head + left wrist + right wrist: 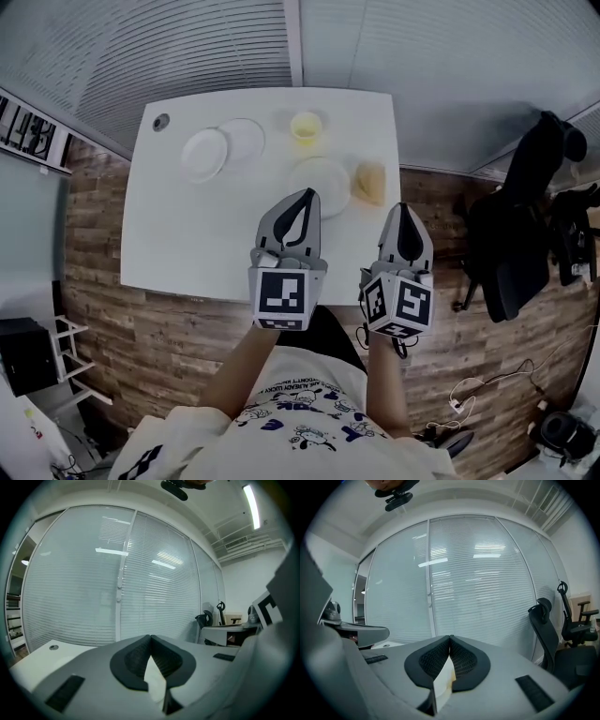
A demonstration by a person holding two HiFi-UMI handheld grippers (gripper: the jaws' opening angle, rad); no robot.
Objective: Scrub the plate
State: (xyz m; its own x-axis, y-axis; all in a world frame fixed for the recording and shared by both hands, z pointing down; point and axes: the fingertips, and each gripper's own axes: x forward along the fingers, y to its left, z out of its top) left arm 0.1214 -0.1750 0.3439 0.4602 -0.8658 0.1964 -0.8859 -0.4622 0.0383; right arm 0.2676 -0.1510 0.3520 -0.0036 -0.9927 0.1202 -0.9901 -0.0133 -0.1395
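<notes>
**Grippers poised ahead of a scrub**

At the near edge of a white table (187,225), the plate (323,176) lies just ahead of the left gripper (305,195). A yellowish sponge (368,183) sits ahead and slightly left of the right gripper (403,208). Both pairs of jaws are pressed together, empty. The right should probably open over the sponge first, with the left steadying the plate's rim. Both grippers point nearly level, side by side.
</notes>
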